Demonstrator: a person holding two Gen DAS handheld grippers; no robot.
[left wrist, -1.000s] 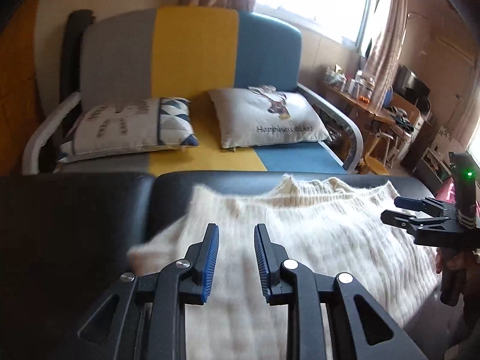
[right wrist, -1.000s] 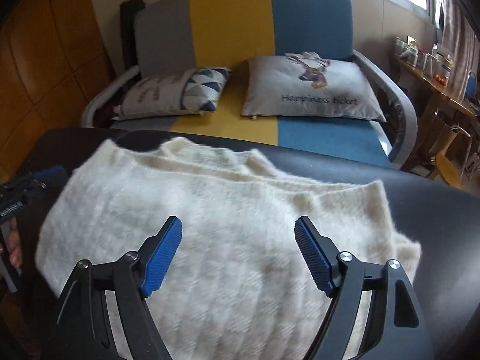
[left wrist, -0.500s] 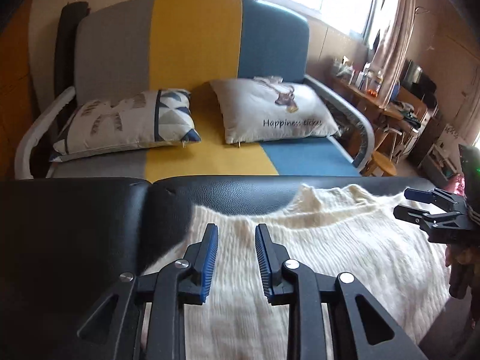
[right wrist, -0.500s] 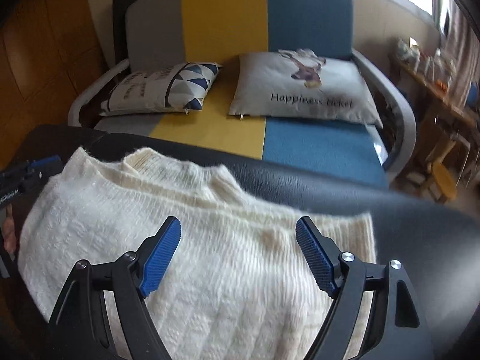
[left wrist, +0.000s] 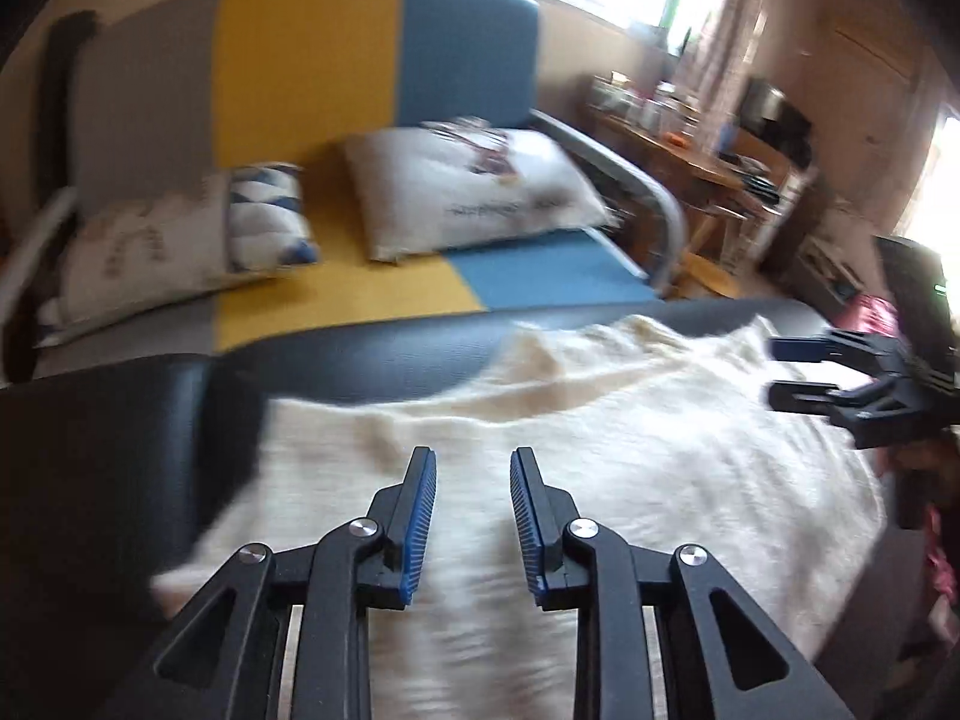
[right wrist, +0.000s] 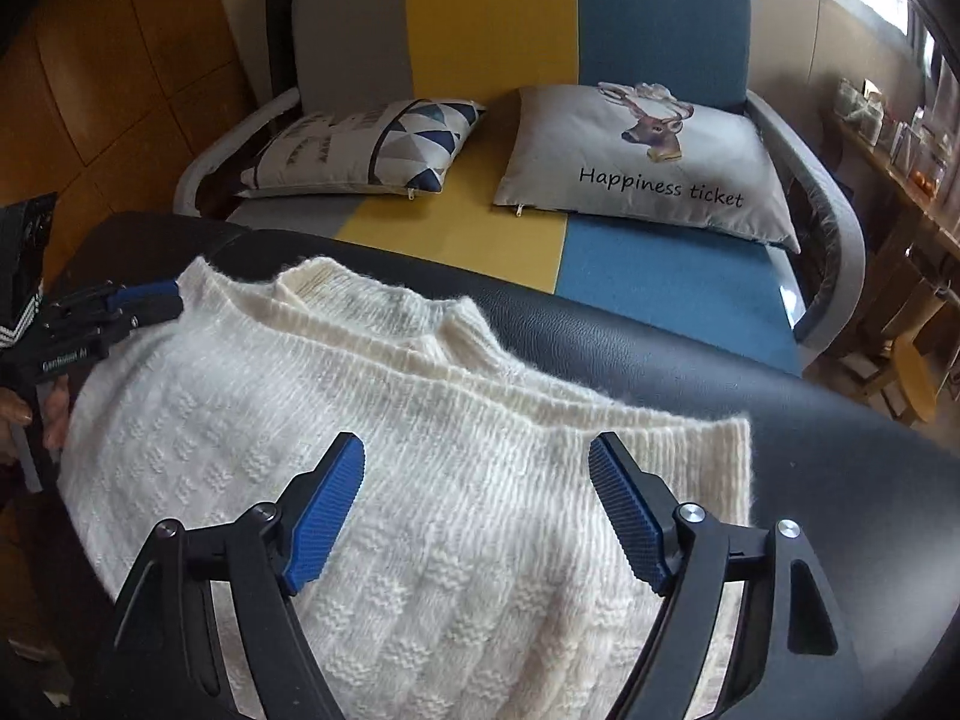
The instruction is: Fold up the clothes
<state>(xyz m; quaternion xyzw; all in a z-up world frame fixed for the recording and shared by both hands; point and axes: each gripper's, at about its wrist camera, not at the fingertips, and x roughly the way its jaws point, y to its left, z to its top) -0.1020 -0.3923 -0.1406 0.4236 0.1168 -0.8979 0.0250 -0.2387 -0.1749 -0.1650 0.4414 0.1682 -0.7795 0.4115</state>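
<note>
The right gripper (right wrist: 477, 468) hangs with jaws wide and empty; the left gripper (left wrist: 469, 480) has jaws narrow, also holding nothing. Below and ahead of both lies the cream sweater (right wrist: 372, 432), spread flat on the black bench (right wrist: 810, 438), collar away from the jaws, its long axis running across between the hands. No containers show.

Only clear text: "Happiness ticket", black script on grey deer cushion (right wrist: 648, 162), far right on sofa. Left gripper (right wrist: 141, 304) body has small white lettering, too tiny to read. Left wrist view too blurry, nothing legible there.
</note>
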